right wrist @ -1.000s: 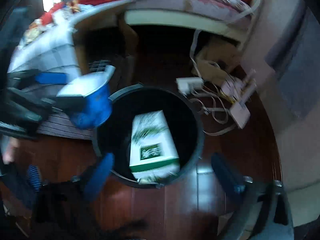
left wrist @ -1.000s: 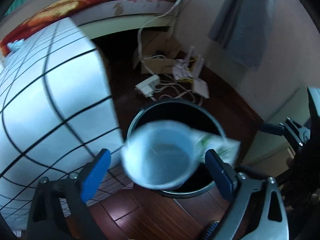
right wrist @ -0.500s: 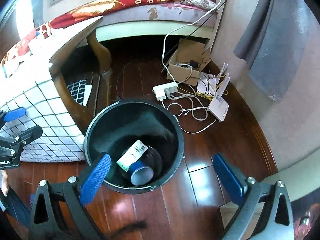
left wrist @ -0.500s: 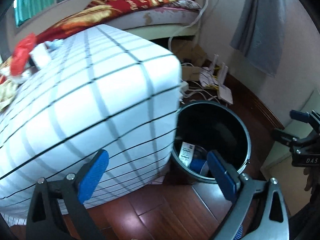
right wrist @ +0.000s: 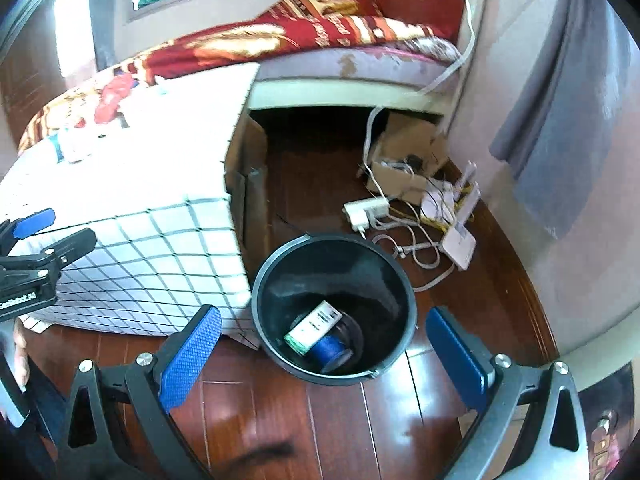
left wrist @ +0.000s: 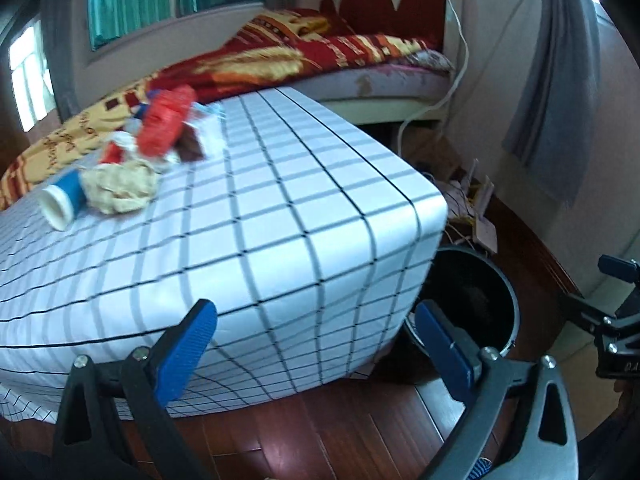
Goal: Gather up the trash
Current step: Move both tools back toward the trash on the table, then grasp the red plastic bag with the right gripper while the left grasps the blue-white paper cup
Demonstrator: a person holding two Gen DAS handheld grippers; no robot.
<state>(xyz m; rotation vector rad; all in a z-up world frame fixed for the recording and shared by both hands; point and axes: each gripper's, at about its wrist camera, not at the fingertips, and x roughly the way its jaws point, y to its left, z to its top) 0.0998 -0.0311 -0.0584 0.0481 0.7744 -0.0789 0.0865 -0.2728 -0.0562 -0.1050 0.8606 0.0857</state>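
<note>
A bed (left wrist: 360, 60) with a red and gold patterned blanket (right wrist: 248, 44) runs along the far wall under a window, its red scalloped headboard in the corner. A grey curtain (left wrist: 560, 100) hangs at the right wall. The floor (right wrist: 340, 420) is dark reddish wood.

In front of the bed stands the surface (left wrist: 260, 240), covered by a white cloth with a dark grid that drapes over its edges. Far back on its left part lies a loose heap of trash: a red crumpled wrapper (left wrist: 166, 126), a beige crumpled paper wad (left wrist: 120, 188) and a blue paper cup (left wrist: 62, 200) on its side, close together.

A black round bin (right wrist: 264, 292) stands on the floor just beside the surface's corner. Inside it lie a green-and-white carton (right wrist: 314, 326) and a blue cup (right wrist: 330, 350), touching each other.

Beyond the bin, against the wall, sit a cardboard box (right wrist: 404, 160), a white power strip (right wrist: 366, 210), tangled cables and a white router (right wrist: 460, 240).

The left tongs (left wrist: 316, 348) are spread wide and hold nothing, near the surface's front edge. The right tongs (right wrist: 320, 356) are likewise wide apart and empty, over the bin.
</note>
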